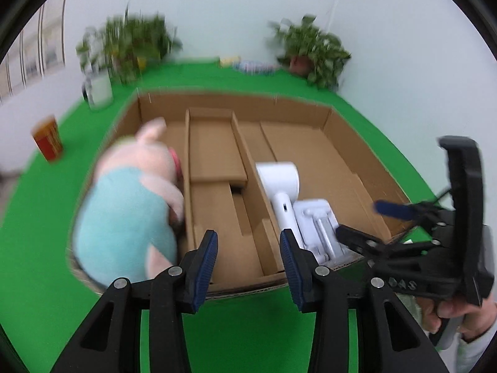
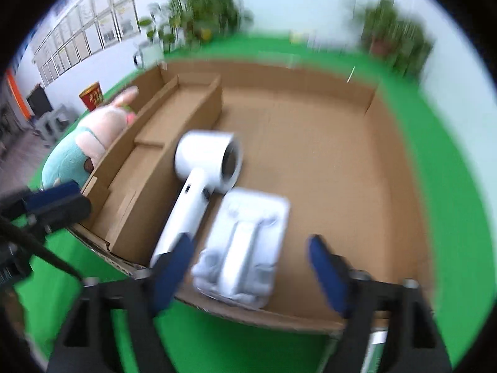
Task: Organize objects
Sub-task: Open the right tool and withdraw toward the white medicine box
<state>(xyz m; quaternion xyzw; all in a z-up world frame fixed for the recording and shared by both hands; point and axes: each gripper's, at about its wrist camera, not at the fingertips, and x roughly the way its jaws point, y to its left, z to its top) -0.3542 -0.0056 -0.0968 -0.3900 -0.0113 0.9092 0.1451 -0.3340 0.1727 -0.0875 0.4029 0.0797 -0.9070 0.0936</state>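
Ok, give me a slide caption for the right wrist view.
Open right gripper above white hair dryer and white moulded tray lying side by side in divided cardboard box.

Both wrist views steeply down, sharing cardboard box (image 1: 357, 168).

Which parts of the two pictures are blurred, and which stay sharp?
Left wrist view: the plush pig and plants are smeared, the left gripper is sharp. Right wrist view: nearly everything is smeared, including the hair dryer and right gripper; both views bend at the edges.
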